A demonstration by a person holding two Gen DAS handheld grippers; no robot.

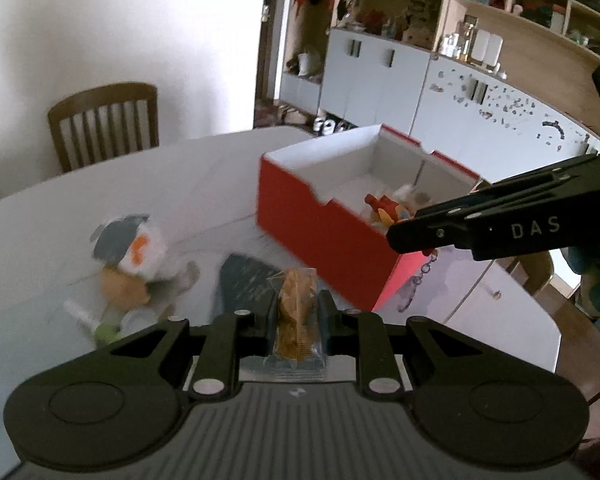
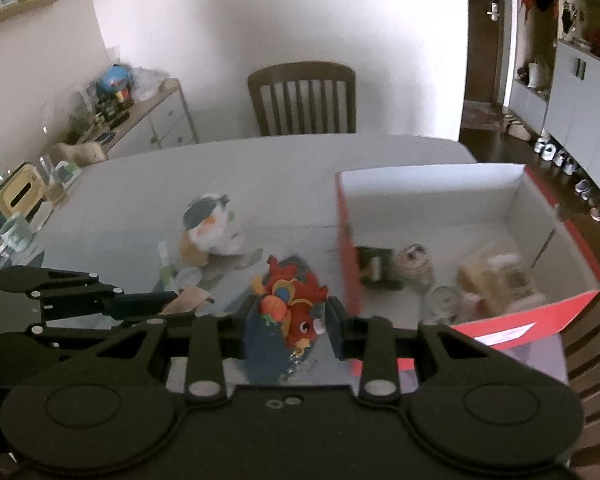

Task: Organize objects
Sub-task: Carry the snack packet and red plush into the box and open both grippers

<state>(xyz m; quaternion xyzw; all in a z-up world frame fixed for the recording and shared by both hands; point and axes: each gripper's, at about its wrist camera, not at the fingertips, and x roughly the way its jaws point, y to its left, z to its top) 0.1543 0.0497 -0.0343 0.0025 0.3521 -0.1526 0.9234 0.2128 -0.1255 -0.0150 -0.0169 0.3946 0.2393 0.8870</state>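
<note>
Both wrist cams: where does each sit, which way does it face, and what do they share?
Left wrist: on the left gripper, angled down at the table; shut on a wrapped snack; right gripper crosses in.
Right wrist: on the right gripper, angled down; shut on a red plush.
Shared: red box, chair, doll.

Readable text, one item: white capital letters "DAS" on the black side arm of the right gripper (image 1: pixel 410 236), at the right edge of the left wrist frame. The white label (image 2: pixel 504 334) on the red box (image 2: pixel 532 312), lower right of the right wrist frame: illegible.
</note>
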